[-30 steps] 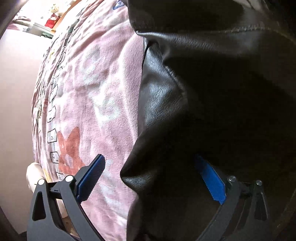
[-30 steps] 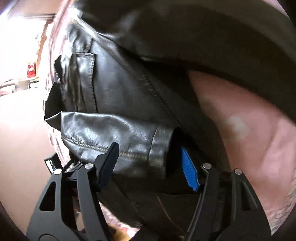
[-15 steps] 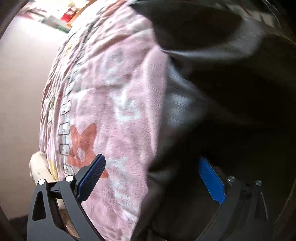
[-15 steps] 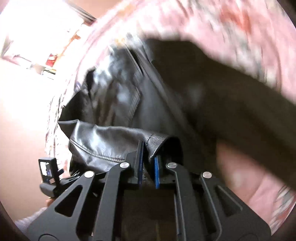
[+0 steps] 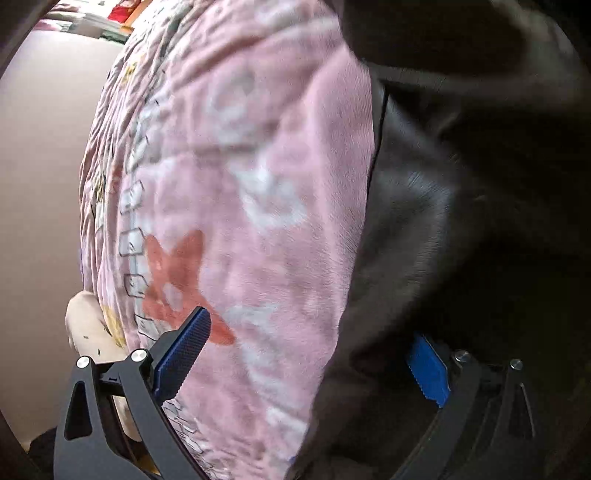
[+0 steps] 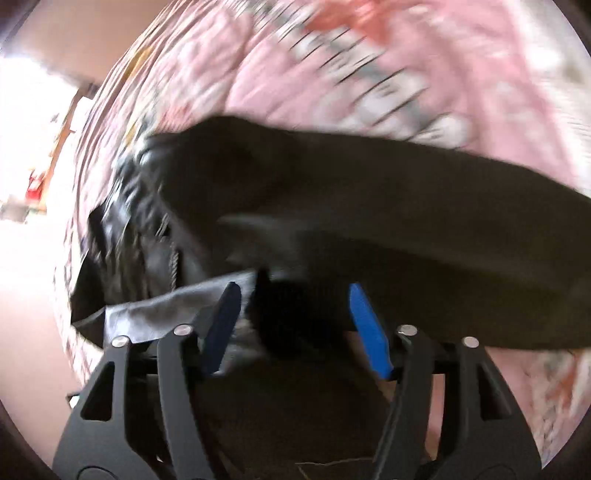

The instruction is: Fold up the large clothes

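Observation:
A dark brown leather jacket [image 5: 461,229] lies on a pink patterned blanket [image 5: 229,192] and fills the right half of the left wrist view. My left gripper [image 5: 306,354] is open, its right finger under the jacket's edge, its left finger over the blanket. In the right wrist view the jacket [image 6: 369,206] is blurred, a dark fold sweeping across the frame. My right gripper [image 6: 295,317] is open, with the jacket's cuff [image 6: 280,310] between the blue pads, not pinched.
The pink blanket [image 6: 369,55] covers the bed all around the jacket. A beige floor [image 5: 33,184] lies beyond the bed's left edge. Shelves with small red items [image 5: 122,7] stand far off. A pale rounded object [image 5: 88,325] sits by the bed edge.
My right gripper was shut on the jacket's cuff half a second ago and has opened; the jacket fold swung across its view. My left gripper stayed open while the jacket edge shifted right.

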